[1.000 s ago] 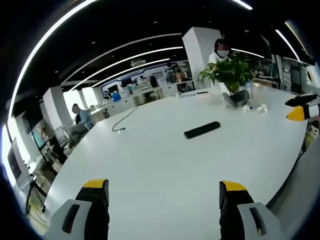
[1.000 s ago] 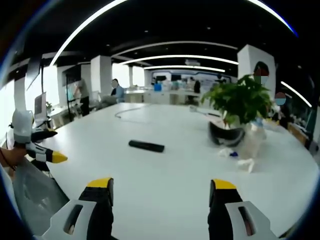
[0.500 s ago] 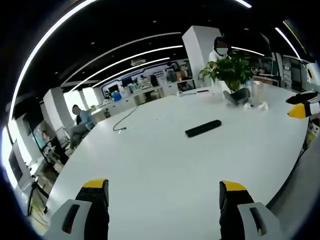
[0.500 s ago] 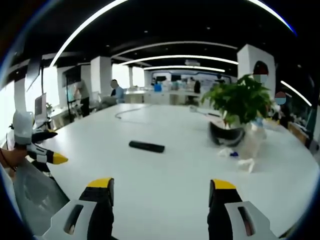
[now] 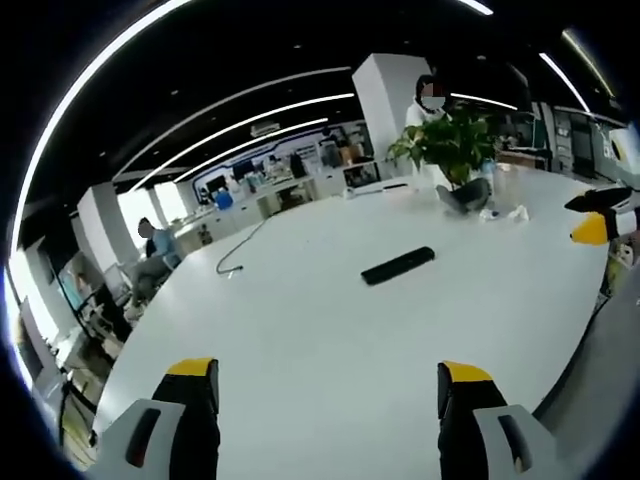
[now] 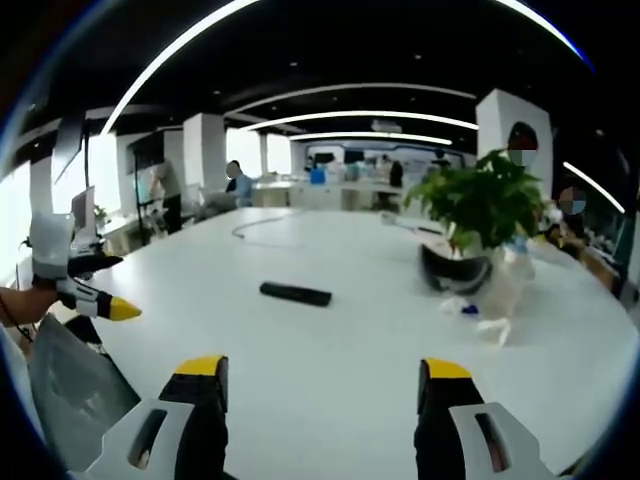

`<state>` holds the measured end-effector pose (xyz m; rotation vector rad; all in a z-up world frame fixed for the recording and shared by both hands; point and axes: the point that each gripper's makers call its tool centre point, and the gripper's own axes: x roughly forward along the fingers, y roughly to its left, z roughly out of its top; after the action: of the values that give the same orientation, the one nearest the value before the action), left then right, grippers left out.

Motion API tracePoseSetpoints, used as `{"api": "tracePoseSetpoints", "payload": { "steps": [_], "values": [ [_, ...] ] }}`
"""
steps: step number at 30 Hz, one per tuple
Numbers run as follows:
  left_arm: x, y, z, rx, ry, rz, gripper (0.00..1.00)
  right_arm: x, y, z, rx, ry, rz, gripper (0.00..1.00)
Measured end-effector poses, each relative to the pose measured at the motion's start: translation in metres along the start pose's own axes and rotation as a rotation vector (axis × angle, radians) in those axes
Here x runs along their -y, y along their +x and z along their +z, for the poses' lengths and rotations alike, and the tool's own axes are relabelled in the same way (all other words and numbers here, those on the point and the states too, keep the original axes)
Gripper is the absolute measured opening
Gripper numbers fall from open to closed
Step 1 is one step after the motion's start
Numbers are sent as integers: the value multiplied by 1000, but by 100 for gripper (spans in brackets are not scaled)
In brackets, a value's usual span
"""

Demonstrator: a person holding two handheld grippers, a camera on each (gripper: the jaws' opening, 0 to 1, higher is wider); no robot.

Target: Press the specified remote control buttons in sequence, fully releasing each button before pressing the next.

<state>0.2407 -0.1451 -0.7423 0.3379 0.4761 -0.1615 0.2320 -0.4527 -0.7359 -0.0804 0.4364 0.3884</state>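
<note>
A black remote control lies flat on the white table, well beyond both grippers. In the right gripper view the same remote control rests left of centre. My left gripper is open above the near table edge, nothing between its yellow-tipped jaws. My right gripper is open too, also empty. The right gripper's yellow tips show at the far right of the left gripper view. The left gripper enters the right gripper view at the left, held by a hand.
A potted green plant stands on the table to the right, with a clear bottle and small white scraps near it. A cable lies at the far side. People sit at desks behind the table.
The left gripper view has shifted slightly, so the remote and plant sit a little further left and lower. In the right gripper view the left gripper has edged a bit to the right.
</note>
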Motion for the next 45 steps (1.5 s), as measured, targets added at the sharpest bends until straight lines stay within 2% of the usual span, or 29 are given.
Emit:
{"api": "tracePoseSetpoints", "payload": {
  "steps": [5,15,18,24,28,32,35,36,37,39,42,45],
  "values": [
    [-2,6,22,48,29,-25,89,1,0,0,0,9,-2,76],
    [-5,30,48,52,107,-82,88,0,1,-3,-23,-4,3,73],
    [-3,44,60,59,123,-108,88,0,1,-4,-26,-7,1,72],
    [5,71,75,57,170,-155,88,2,2,-6,-35,-1,-2,71],
    [11,91,78,28,215,-205,87,1,2,-6,-41,0,1,70],
    [18,111,85,9,209,-265,86,2,3,-6,-42,4,-5,70],
    [26,124,88,-13,267,-309,81,3,4,-7,-46,8,-7,70],
    [30,128,87,-39,289,-333,78,3,4,-7,-48,9,-7,70],
    [33,130,87,-57,285,-350,77,3,4,-7,-47,9,-7,70],
    [38,135,92,-55,283,-379,77,3,4,-7,-46,11,-6,70],
    [42,142,94,-74,312,-412,76,3,4,-7,-49,18,-7,70],
    [47,149,95,-111,357,-469,68,4,5,-7,-50,23,-8,70]
  ]
}}
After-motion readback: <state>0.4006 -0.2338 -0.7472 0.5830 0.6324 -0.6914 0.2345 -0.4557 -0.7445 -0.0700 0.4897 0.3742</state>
